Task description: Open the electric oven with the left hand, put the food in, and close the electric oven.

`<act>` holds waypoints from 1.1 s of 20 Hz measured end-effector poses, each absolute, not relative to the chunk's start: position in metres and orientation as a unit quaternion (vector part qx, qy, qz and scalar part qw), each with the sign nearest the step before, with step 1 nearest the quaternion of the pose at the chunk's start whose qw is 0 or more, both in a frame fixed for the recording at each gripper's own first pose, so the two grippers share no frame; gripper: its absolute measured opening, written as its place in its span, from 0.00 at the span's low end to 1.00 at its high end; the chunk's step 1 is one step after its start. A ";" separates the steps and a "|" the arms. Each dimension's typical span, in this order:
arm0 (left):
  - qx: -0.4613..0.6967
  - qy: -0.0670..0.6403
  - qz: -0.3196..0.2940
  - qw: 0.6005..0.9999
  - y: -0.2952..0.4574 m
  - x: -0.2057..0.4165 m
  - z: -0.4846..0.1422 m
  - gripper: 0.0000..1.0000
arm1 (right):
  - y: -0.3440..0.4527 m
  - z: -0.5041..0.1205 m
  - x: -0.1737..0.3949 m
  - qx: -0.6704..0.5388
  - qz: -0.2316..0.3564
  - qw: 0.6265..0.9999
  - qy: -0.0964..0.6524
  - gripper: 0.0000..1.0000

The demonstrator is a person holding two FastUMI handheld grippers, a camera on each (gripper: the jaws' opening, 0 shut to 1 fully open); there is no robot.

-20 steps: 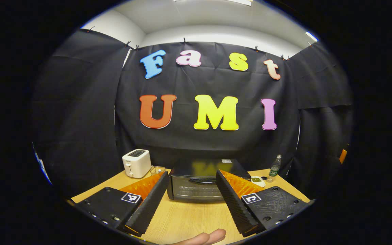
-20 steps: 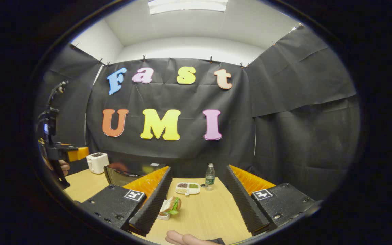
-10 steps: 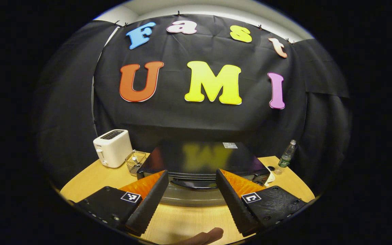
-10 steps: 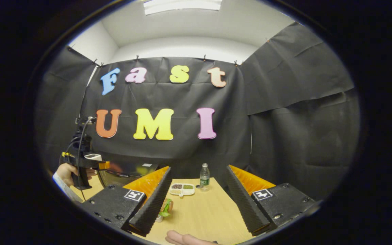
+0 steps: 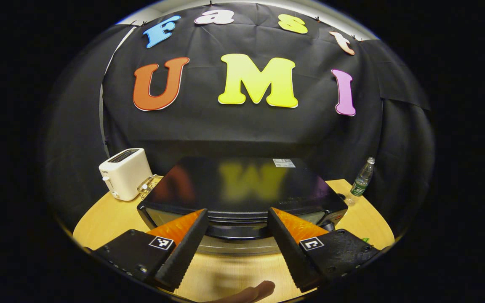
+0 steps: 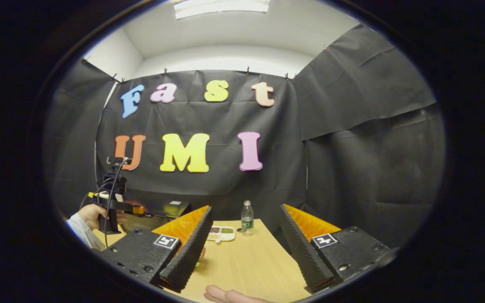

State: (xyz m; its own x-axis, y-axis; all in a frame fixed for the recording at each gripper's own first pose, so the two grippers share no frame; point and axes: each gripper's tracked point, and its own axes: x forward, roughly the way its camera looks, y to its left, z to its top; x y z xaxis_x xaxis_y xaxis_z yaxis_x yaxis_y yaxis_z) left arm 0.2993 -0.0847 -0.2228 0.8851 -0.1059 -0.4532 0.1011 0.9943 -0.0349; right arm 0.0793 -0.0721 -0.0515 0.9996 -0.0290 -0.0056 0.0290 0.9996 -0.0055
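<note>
The black electric oven point(image 5: 242, 185) stands on the wooden table point(image 5: 99, 223), its door up and closed. My left gripper point(image 5: 237, 212) is open just in front of the oven, and the door handle point(image 5: 238, 230) lies across the gap between its fingers, untouched. The right gripper view has that left gripper point(image 6: 135, 208) in a hand at the oven point(image 6: 162, 208). My right gripper point(image 6: 246, 208) hangs open over the table with nothing in it. The food, a sandwich point(image 6: 201, 255), is almost hidden behind one of its fingers.
A white toaster point(image 5: 124, 172) and a small wire basket point(image 5: 145, 191) stand left of the oven. A plastic bottle point(image 5: 362, 176) stands to its right. Past the sandwich a divided dish point(image 6: 221, 232) lies near the bottle point(image 6: 247, 217). A fingertip point(image 5: 251, 291) shows at the bottom edge.
My left gripper moved forward and down to the oven, so the handle now sits between its open fingers. The right gripper drifted, and the sandwich slipped behind its finger.
</note>
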 end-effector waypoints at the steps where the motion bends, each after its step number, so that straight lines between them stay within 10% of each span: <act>1: 0.004 0.233 -0.046 0.971 -0.082 0.299 -0.224 0.94 | -0.072 -0.053 0.078 -0.004 -0.013 1.000 0.005 0.96; 22: 0.007 0.217 -0.059 0.974 -0.073 0.178 -0.266 0.96 | -0.084 -0.058 0.056 0.014 -0.028 0.999 0.020 0.96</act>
State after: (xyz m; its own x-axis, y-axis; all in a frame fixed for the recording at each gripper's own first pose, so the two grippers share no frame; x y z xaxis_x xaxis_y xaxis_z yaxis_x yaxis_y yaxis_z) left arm 0.1783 -0.0731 -0.2660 0.8987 -0.1115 -0.4242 0.1175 0.9930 -0.0121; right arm 0.0560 -0.0844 -0.0582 0.9976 -0.0555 -0.0402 0.0567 0.9980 0.0278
